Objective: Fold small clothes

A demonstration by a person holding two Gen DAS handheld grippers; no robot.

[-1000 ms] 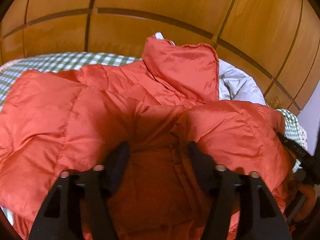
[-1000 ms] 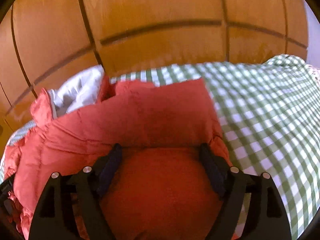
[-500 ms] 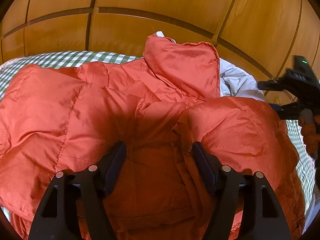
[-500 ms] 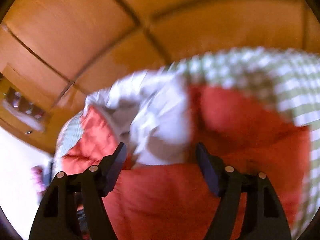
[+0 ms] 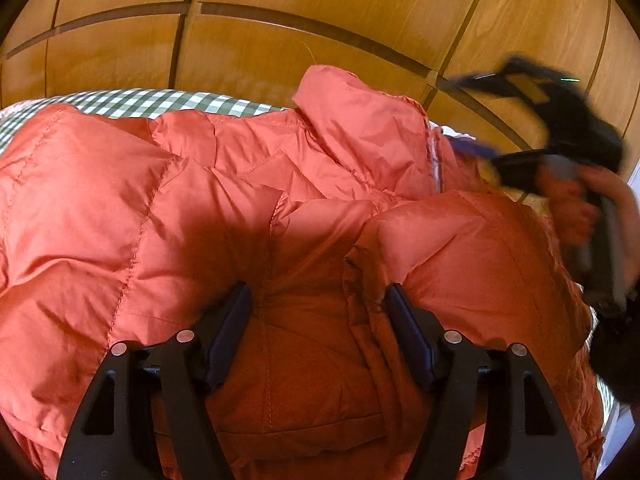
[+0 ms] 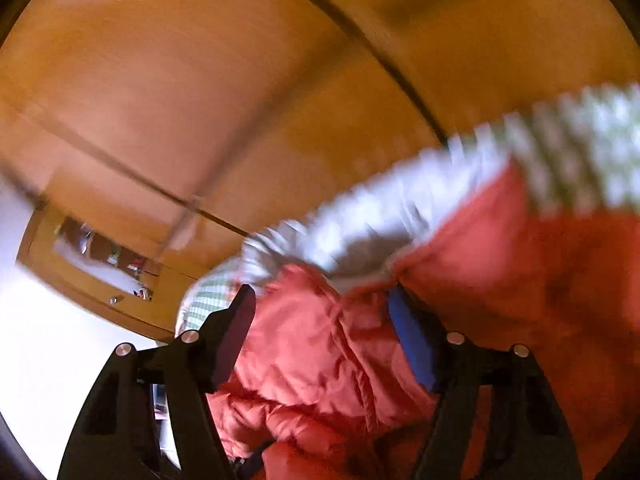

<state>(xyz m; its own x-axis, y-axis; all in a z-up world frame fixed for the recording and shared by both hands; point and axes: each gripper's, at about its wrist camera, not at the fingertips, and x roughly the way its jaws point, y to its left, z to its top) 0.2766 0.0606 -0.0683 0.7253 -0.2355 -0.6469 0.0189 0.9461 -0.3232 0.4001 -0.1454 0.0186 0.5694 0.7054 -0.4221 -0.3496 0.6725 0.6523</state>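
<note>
Jacket (image 5: 168, 216) lies puffy on the checked cloth (image 5: 160, 102). Left tongs (image 5: 318, 300) are wide over it. Right tongs (image 6: 320, 300) are wide too.

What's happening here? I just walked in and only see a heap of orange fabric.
A person with a handheld gripper in each hand is folding a puffy orange jacket spread on a green checked cloth in front of wooden panels. The left gripper sits open, low over the jacket's middle. The right gripper, also open, is swinging over the jacket's far side near its white lining; its view is blurred. Neither gripper is clamped on fabric.
</note>
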